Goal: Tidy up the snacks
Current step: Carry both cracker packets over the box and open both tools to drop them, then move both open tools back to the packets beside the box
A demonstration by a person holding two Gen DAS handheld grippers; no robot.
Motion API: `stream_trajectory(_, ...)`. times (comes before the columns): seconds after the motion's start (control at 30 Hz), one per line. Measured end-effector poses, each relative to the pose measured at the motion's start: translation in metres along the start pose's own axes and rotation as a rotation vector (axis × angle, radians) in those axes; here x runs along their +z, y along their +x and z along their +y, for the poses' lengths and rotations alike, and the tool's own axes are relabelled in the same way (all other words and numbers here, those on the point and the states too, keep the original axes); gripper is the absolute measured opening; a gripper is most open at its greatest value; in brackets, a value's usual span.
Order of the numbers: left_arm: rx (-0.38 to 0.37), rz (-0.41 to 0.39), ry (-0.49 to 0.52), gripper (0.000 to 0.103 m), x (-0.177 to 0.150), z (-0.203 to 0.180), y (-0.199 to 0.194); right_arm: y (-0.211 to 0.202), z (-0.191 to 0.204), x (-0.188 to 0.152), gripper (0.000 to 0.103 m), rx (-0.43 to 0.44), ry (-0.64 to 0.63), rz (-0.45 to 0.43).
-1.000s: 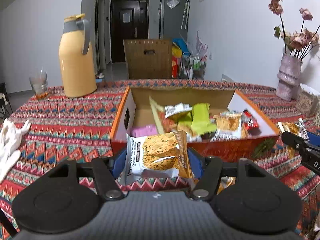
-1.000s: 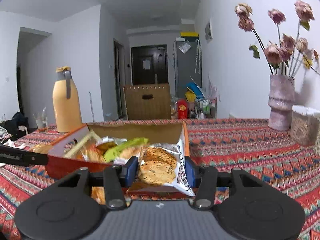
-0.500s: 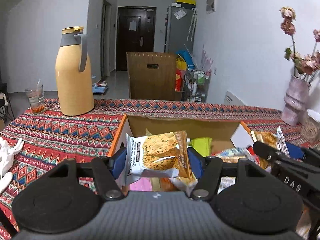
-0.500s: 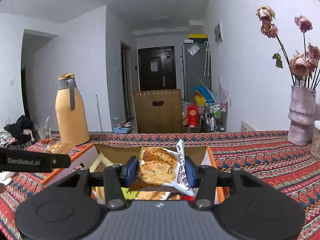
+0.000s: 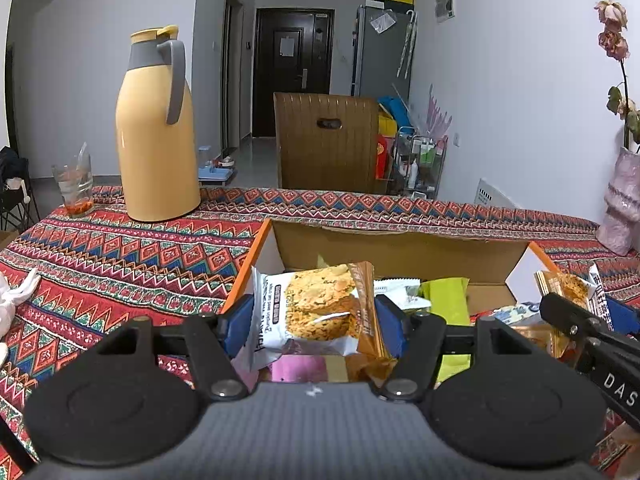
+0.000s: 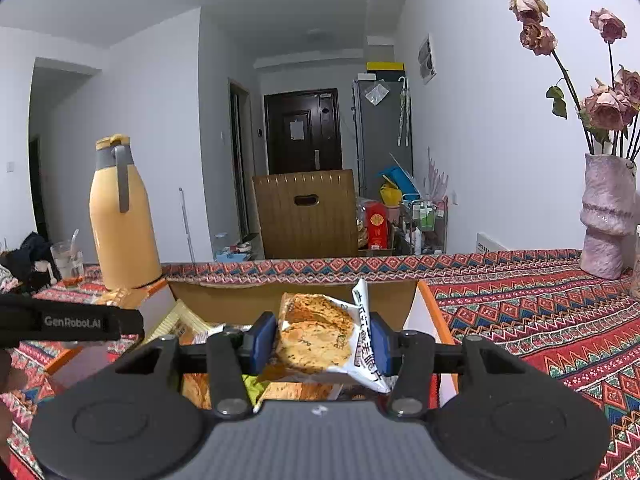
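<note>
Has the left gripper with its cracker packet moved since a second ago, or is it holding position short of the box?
Yes. The left gripper has gone forward: its cracker packet was short of the cardboard box's near wall and is now over its inside.

Your left tongs (image 5: pixel 316 318) carry blue pads (image 5: pixel 236 326) on matte black fingers, each finger hinged on a black link arm ending in a round silver screw head. Behind the links sit two broad black discs with a shallow ring pressed into each, and between them a grey ribbed housing with a small white mark at its front edge. Your right tongs (image 6: pixel 318 342) are built the same: blue pads (image 6: pixel 262 340), black link arms, silver screws, twin discs, grey ribbed body. One black finger reads "GenRobot.AI" in pale lettering; the other unit's finger shows white capitals "DAS".
</note>
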State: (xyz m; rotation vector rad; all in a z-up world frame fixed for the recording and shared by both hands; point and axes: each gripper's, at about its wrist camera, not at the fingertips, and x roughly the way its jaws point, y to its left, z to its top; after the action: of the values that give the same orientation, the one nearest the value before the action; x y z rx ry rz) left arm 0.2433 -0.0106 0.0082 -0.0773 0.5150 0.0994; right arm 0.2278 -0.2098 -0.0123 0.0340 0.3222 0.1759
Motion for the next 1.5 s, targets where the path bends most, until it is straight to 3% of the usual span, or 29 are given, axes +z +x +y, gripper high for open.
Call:
stream_trajectory(0.23, -0.003, 0.006, 0.016, 0.066, -0.008, -0.002, 0.0, 0.004, 0.002, -0.006, 0.049, -0.014, 0.001, 0.031)
stream_trajectory(0.4, -0.004, 0.001, 0.01, 0.07, -0.008, -0.002, -0.001, 0.002, -0.001, -0.007, 0.055, -0.017, 0.007, 0.031)
stream_trajectory(0.47, -0.004, -0.006, 0.004, 0.076, -0.008, -0.001, -0.003, 0.002, -0.001, -0.006, 0.064, -0.015, 0.011, 0.031)
stream_trajectory(0.53, -0.006, -0.018, -0.003, 0.085, -0.008, 0.001, -0.006, 0.0, -0.003, -0.006, 0.066, -0.018, 0.019, 0.027)
stream_trajectory(0.67, 0.006, -0.045, -0.018, 0.103, -0.006, 0.003, -0.012, -0.004, -0.009, -0.006, 0.099, -0.022, 0.056, 0.017)
stream_trajectory(1.5, 0.012, -0.068, -0.044, 0.103, -0.006, 0.005, -0.023, -0.011, -0.013, -0.005, 0.102, -0.041, 0.089, 0.01)
